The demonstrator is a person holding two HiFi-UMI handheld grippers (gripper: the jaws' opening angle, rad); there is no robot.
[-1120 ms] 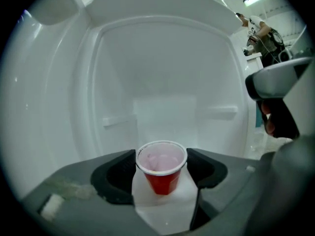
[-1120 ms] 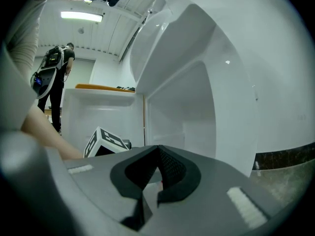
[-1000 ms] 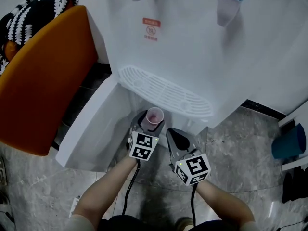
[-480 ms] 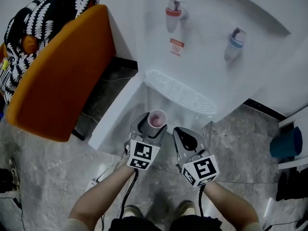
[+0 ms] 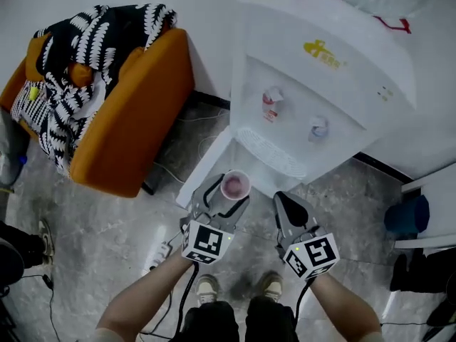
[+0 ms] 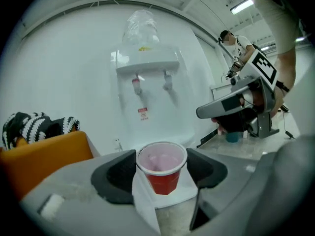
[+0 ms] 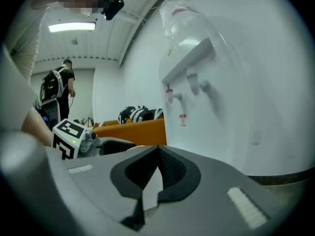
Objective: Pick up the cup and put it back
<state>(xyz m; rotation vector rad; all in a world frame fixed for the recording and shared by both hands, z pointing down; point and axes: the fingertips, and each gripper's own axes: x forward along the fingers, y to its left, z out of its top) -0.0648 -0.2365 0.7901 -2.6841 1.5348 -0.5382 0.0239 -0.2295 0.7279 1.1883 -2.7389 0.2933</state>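
A red cup with a pale pink inside stands upright between the jaws of my left gripper, which is shut on it. In the left gripper view the cup sits between the two dark pads, its rim level. My right gripper hangs beside it to the right, shut with nothing in it; its jaws meet in the right gripper view. The white water dispenser stands ahead with a red tap and a blue tap.
An orange armchair with a black-and-white cloth stands at the left. The dispenser's lower door hangs open below the drip tray. A blue tub sits at the right. A power strip lies on the marble floor.
The view has pulled up and back from the dispenser. Both grippers have come away from the open lower door, the left still carrying the cup.
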